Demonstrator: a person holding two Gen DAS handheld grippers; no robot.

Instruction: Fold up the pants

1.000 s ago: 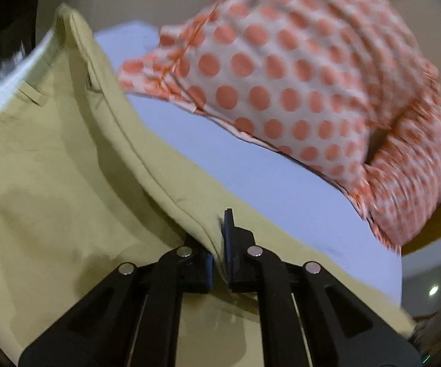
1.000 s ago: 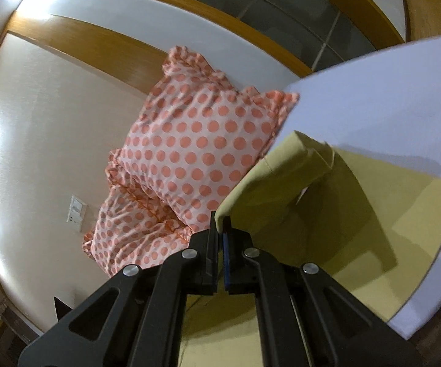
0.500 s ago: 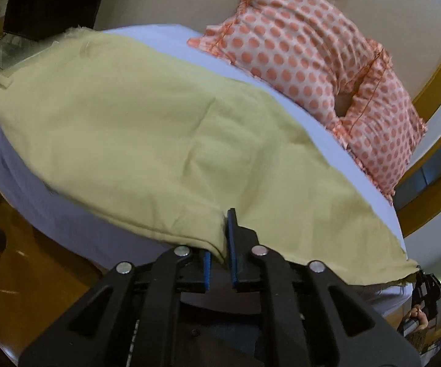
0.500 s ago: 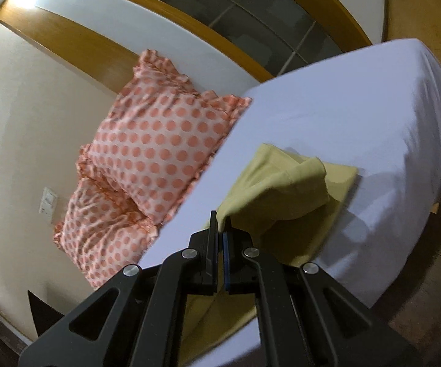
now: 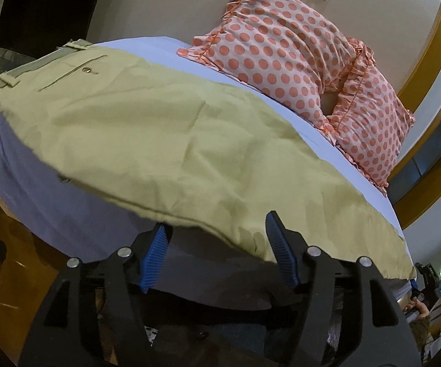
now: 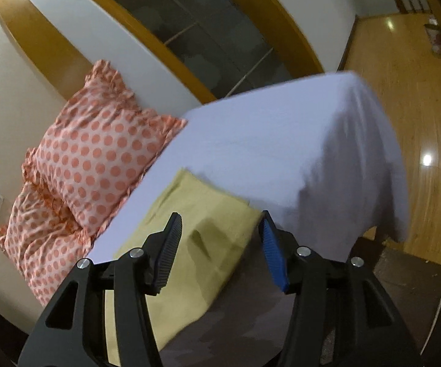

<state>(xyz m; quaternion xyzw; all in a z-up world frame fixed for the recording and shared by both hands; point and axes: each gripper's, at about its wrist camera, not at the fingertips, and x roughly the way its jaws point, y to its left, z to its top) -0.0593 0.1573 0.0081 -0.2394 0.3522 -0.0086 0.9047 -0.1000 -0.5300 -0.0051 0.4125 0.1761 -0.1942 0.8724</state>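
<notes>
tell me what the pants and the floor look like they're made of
Pants: matte khaki woven cloth, probably cotton twill; it creases softly and shows stitched seams and a buttoned pocket. Floor: glossy orange-brown wood or wood-look laminate; plank lines show and ceiling lights mirror off it, so which one stays open.

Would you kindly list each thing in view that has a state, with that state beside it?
pants: spread flat on the bed, held by neither gripper
left gripper: open, empty, at the pants' near edge
right gripper: open, empty, over the pants' end
pillows: propped against the wall
bed sheet: smooth
</notes>
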